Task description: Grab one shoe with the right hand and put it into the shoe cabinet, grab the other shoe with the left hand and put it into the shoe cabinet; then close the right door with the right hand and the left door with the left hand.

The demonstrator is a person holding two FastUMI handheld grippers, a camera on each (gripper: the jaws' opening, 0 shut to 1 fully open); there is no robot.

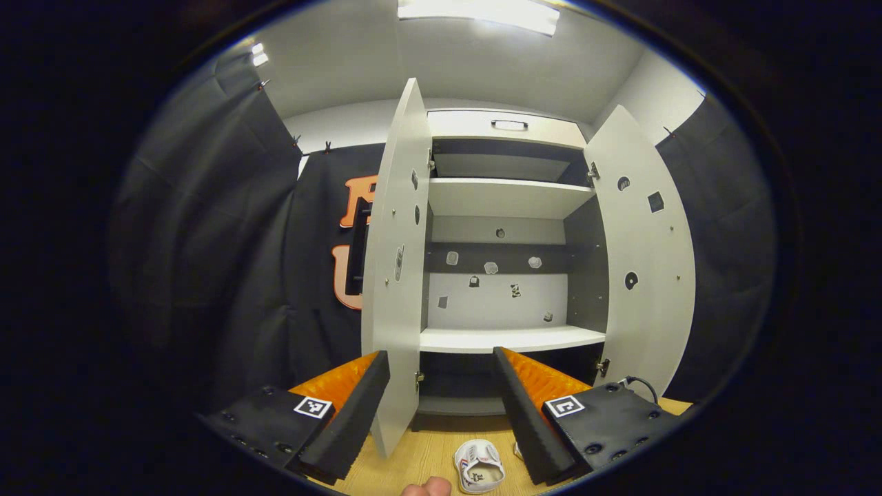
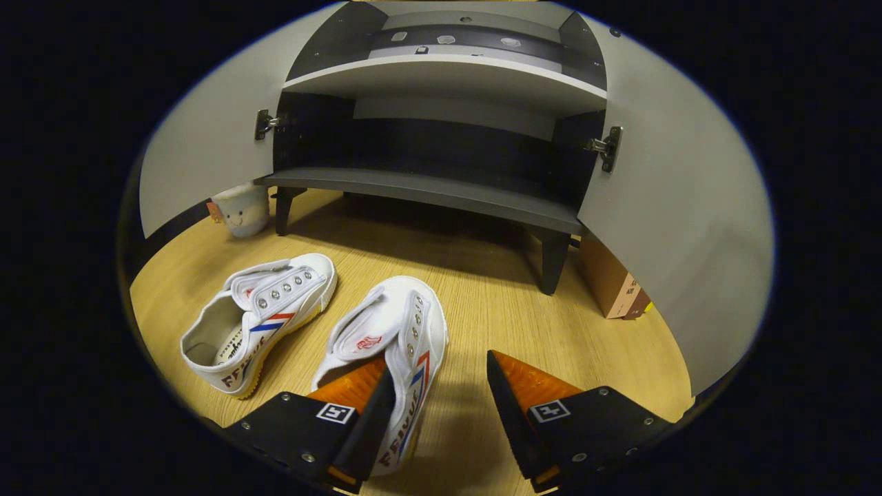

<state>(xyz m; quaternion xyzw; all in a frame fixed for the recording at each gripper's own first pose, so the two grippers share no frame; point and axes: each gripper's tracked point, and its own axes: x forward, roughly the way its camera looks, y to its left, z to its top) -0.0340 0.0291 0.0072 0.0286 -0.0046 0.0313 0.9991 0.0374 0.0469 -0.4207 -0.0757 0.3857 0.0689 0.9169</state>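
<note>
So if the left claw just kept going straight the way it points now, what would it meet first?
Probably the cabinet's middle shelf or the back wall just above it. The left claw is open and aimed between the two open doors, and nothing shows in between, though depth is hard to judge.

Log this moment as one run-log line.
phase: right grab approach | right gripper: open, straddling nearer white sneaker's side | left gripper: open, facing shoe cabinet | doors: open | shoes: on floor
</note>
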